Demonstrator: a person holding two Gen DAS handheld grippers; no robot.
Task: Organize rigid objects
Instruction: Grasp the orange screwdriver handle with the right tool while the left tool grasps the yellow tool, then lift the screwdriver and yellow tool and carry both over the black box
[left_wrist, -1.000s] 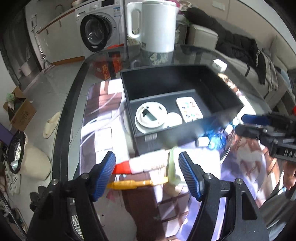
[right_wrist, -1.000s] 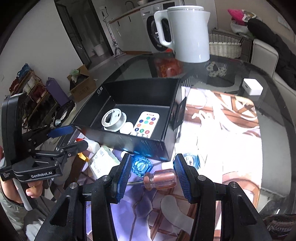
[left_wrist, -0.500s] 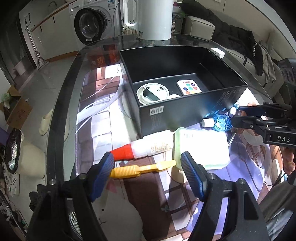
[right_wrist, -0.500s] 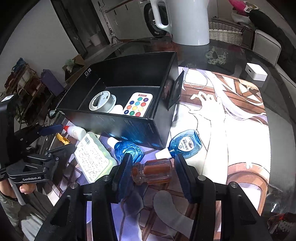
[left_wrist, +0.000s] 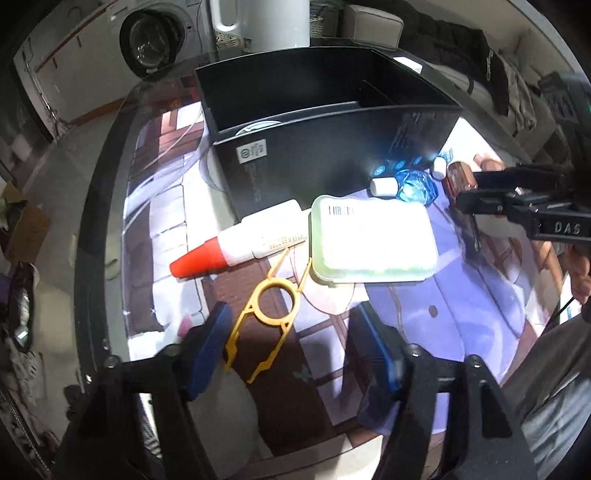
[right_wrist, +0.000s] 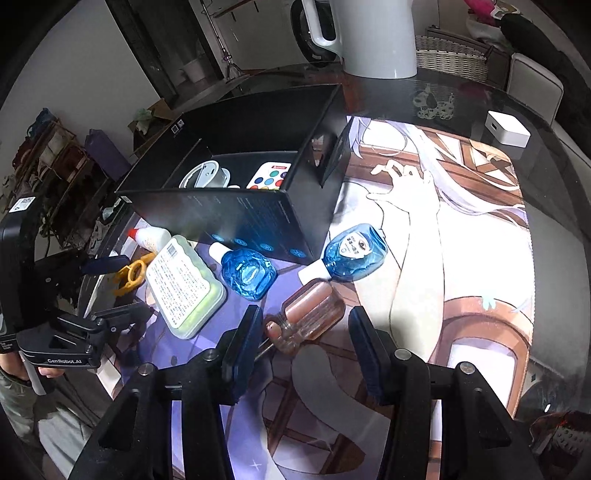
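Glossy glass tabletop (right_wrist: 388, 92); smooth printed mat (right_wrist: 461, 240); matt black cardboard box (right_wrist: 229, 218); clear blue plastic bottles (right_wrist: 249, 273); yellow plastic tool (left_wrist: 267, 314).

On the table mat (right_wrist: 461, 258), a box (right_wrist: 236, 218) holds a remote (right_wrist: 271, 176); before it lie two bottles (right_wrist: 248, 272), a case (right_wrist: 183, 282) and a glue tube (left_wrist: 240, 238).

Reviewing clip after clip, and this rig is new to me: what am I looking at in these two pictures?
A person holds hand tongs in each hand; each picture comes from a camera riding on one pair. On the patterned mat, beside a black box, lie a glue bottle, a green case, two blue bottles, a yellow tool and an amber bottle. The left tongs are closing around the yellow tool; the right tongs straddle the amber bottle. Neither grips yet.
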